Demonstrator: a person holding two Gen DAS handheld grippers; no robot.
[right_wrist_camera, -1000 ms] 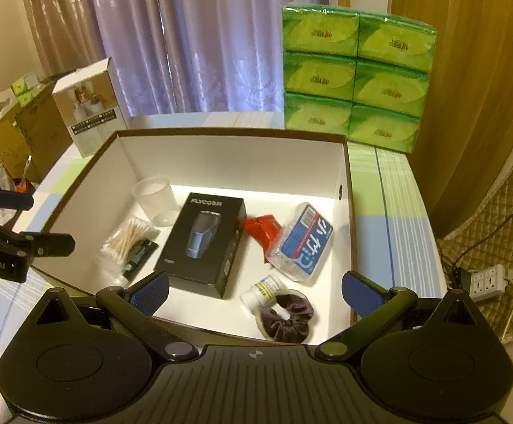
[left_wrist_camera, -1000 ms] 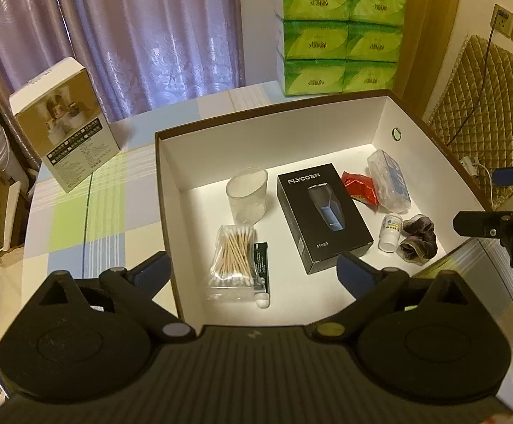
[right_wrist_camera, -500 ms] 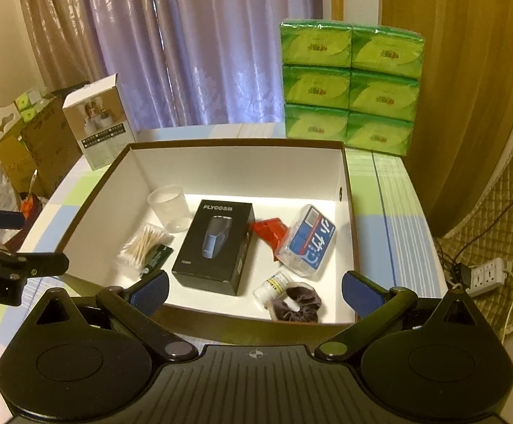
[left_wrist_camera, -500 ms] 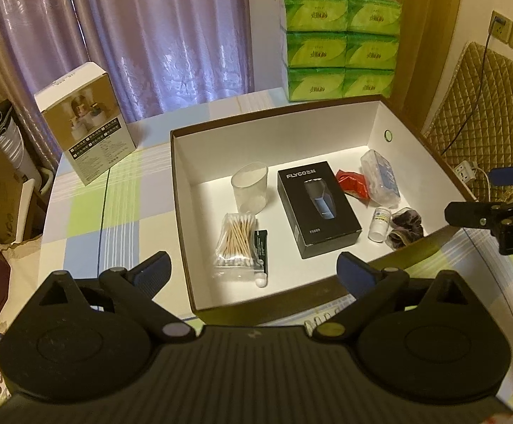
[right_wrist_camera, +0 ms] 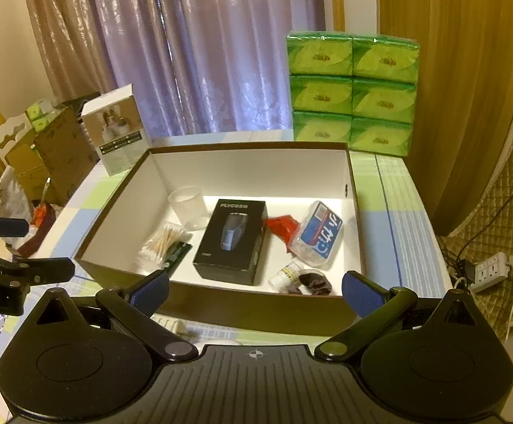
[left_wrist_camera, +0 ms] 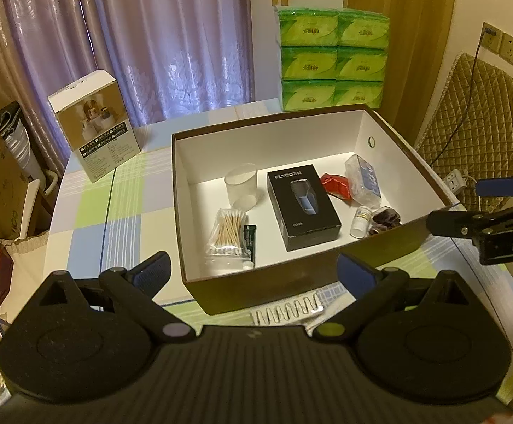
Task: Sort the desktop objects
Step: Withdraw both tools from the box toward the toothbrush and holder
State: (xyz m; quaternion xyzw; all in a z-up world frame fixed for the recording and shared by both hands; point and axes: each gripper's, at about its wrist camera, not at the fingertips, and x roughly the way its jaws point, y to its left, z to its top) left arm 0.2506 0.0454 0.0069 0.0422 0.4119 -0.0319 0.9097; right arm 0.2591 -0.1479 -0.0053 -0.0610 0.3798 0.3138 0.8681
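— Counting what sits in the brown box, how many things do you get?

— 8: 1 clear plastic cup, 1 bag of cotton swabs, 1 dark green tube just beside the swabs, 1 black carton in the middle, 1 red wrapper, 1 pack of tissues in blue and clear plastic, 1 small white bottle and 1 dark hair scrunchie by the near wall

— And around the box, on the checked table?

— 1 white carton standing upright off the far left corner, and 6 green tissue packs stacked 2 wide and 3 high behind the box. 1 white ridged strip lies on the cloth against the near wall

— The grippers?

— 2. The left gripper has its fingers spread wide with nothing between them, held near the front of the box. The right gripper is spread just as wide, also empty, on the near side. Each one shows at the edge of the other's view
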